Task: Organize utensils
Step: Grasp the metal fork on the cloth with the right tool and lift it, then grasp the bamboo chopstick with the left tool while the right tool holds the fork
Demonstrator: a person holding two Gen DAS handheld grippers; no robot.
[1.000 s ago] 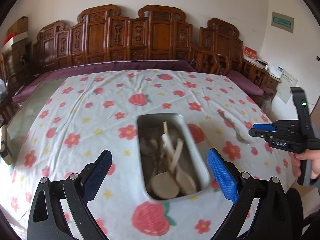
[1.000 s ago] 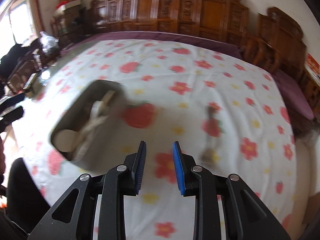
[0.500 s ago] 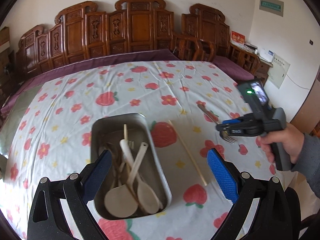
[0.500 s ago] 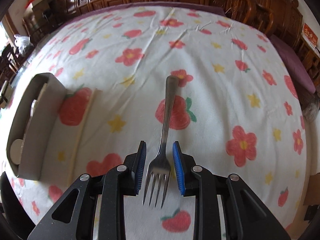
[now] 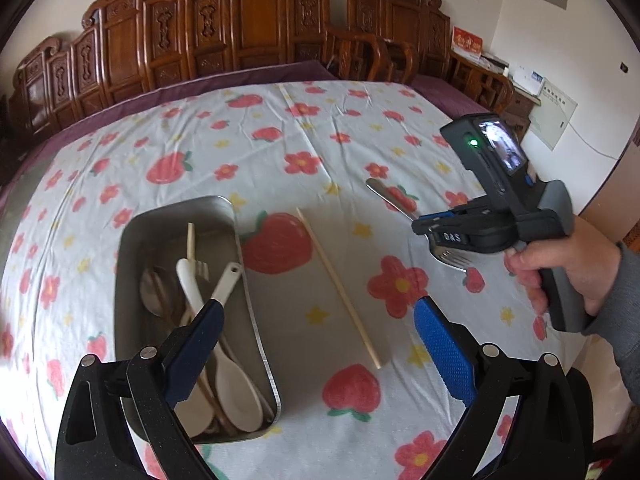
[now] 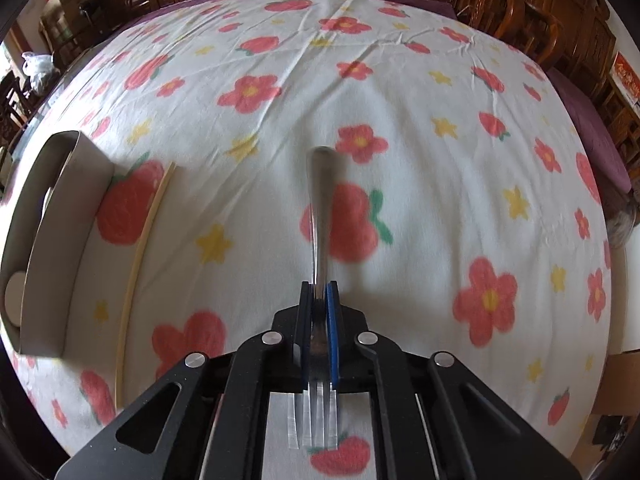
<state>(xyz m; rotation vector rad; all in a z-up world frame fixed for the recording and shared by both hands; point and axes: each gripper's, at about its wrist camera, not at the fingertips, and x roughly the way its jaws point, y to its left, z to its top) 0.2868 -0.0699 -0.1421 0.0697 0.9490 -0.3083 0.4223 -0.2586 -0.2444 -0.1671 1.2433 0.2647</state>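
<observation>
Nearest you, your left hand-held gripper (image 5: 316,344) hangs with its jaws spread wide and nothing between them, its dark left finger (image 5: 196,344) over the tray (image 5: 256,320) and its blue right finger (image 5: 440,352) over bare cloth to the right of the tray. The tray is a metal, rounded rectangle on the surface (image 5: 280,140), which is covered by a white cloth printed with red flowers, strawberries and yellow stars. Inside the tray lie white spoons (image 5: 236,384) with their bowls toward you and their handles crossing, a metal spoon (image 5: 154,296) on the left, a small fork head and a pale stick (image 5: 191,240) at the far end. Just right of the tray, apart from it, one chopstick (image 5: 340,288) lies loose on the cloth, slanting away from you toward the tray's far corner. Further right of the tray, beyond the chopstick, your right hand (image 5: 568,264) grasps the right hand-held gripper (image 6: 320,312), whose jaws have just been closing and now pinch the fork (image 6: 320,208) at its neck. From the right wrist view the tines (image 6: 314,412) stick back under the gripper body and the handle runs forward, blurred; whether the fork touches the cloth you cannot tell. Past the tray's far end the cloth gives way to a purple edge, then a row of carved wooden chairs (image 5: 256,24) against the wall.
</observation>
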